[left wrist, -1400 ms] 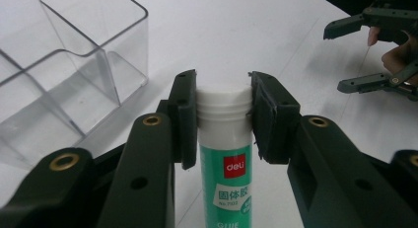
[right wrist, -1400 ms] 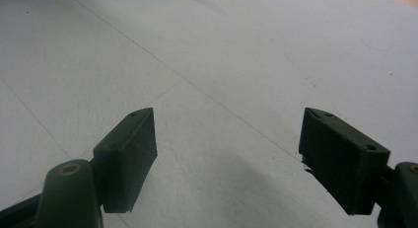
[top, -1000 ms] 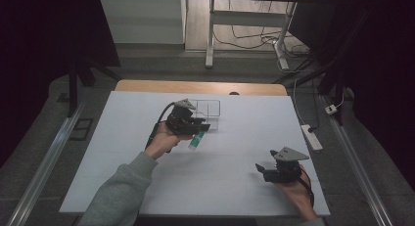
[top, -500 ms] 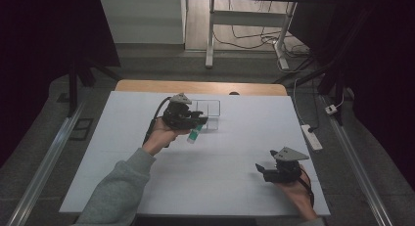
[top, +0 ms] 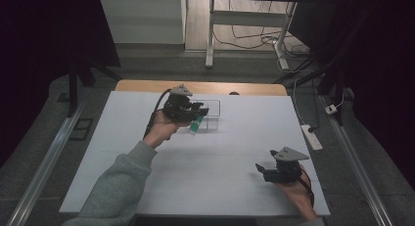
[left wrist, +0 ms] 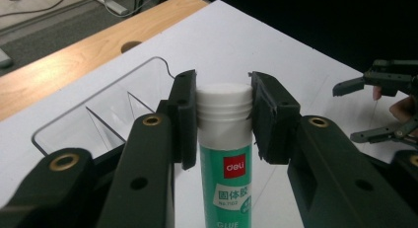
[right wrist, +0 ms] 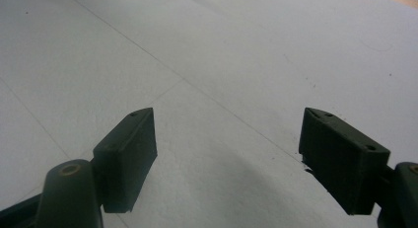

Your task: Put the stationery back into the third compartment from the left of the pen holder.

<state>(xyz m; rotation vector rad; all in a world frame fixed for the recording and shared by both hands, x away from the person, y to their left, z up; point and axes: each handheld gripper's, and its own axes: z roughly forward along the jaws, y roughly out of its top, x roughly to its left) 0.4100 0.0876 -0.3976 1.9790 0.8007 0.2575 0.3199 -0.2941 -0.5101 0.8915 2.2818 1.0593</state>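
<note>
White tabletop (top: 205,162), wooden far edge (top: 147,85), grey floor (top: 44,138), dark room

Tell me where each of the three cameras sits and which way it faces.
High view: above the person's side, looking forward and down on the table; forearms, both hands show.
Left gripper view: rides the left gripper, looking along its jaws clamping the glue stick beside the clear organizer.
Right gripper view: rides the right gripper, facing bare table.
Shared: glue stick, organizer, right gripper.

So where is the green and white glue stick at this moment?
The green and white glue stick is clamped at its white cap in the left gripper, at the near edge of the clear plastic divided tray.
</note>
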